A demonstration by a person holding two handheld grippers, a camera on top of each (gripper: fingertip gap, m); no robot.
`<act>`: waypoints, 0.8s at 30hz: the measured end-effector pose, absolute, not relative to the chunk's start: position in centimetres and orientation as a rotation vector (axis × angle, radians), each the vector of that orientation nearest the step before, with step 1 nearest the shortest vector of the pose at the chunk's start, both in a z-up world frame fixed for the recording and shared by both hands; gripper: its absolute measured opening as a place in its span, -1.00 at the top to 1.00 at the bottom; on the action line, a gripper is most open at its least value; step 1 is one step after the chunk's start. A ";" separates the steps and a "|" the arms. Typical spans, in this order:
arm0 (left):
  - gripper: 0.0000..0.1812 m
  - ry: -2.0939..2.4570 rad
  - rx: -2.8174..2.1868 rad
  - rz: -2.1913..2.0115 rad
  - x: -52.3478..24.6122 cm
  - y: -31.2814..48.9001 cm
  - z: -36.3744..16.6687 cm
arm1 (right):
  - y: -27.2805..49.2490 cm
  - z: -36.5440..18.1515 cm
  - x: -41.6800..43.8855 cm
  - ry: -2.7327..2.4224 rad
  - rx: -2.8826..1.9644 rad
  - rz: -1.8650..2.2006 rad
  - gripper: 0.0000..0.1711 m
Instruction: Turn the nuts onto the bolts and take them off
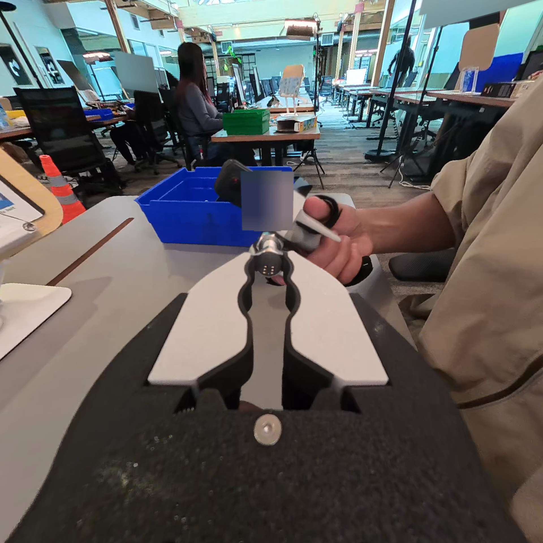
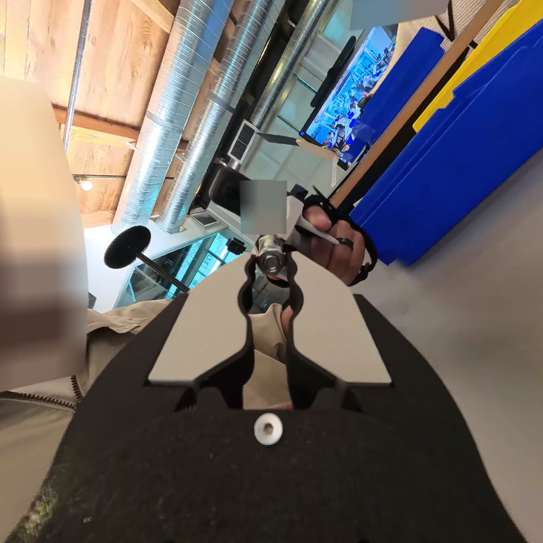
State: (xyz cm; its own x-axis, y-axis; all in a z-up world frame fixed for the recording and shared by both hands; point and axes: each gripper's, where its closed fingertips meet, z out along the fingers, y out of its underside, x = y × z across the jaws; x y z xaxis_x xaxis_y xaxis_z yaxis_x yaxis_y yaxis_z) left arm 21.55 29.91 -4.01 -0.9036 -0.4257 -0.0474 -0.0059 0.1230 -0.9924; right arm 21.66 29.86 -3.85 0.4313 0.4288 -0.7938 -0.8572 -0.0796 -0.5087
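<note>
In the left wrist view my left gripper (image 1: 266,266) is shut on the dark head of a steel bolt (image 1: 266,268), held above the grey table (image 1: 117,279). A silver nut (image 1: 269,245) sits on the bolt's shank just past my fingertips. The right gripper (image 1: 289,241), held in a hand (image 1: 338,235), meets the nut from the far side. In the right wrist view my right gripper (image 2: 270,264) is shut on the hex nut (image 2: 271,261), with the bolt's threaded end showing in its middle. The left gripper and the hand holding it (image 2: 338,244) lie behind.
A blue bin (image 1: 188,217) stands on the table just behind the bolt. A white stand base (image 1: 26,308) lies at the left. An orange cone (image 1: 58,188) is beyond the table's edge. Blue bins (image 2: 440,176) and a yellow bin (image 2: 499,53) show in the right wrist view. The tips of both grippers are at nearly the same place.
</note>
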 end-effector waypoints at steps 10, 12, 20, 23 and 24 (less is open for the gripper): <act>0.81 2.153 -0.520 -2.206 19.9 29.2 -3.6 | 29.2 -3.8 20.3 -0.346 -1.497 0.031 0.77; 0.81 2.166 -0.504 -2.258 19.5 29.0 -3.6 | 29.0 -3.7 20.0 -0.512 -1.488 -0.227 0.77; 0.81 2.112 -0.437 -2.042 20.1 29.6 -3.5 | 28.3 -3.9 20.8 -0.042 -1.463 0.373 0.39; 0.81 2.112 -0.402 -1.876 20.5 29.9 -4.1 | 28.6 -4.4 20.6 0.217 -1.381 0.846 0.39; 0.81 2.121 -0.389 -1.840 20.4 29.9 -4.3 | 28.6 -4.4 20.7 0.275 -1.333 0.934 0.42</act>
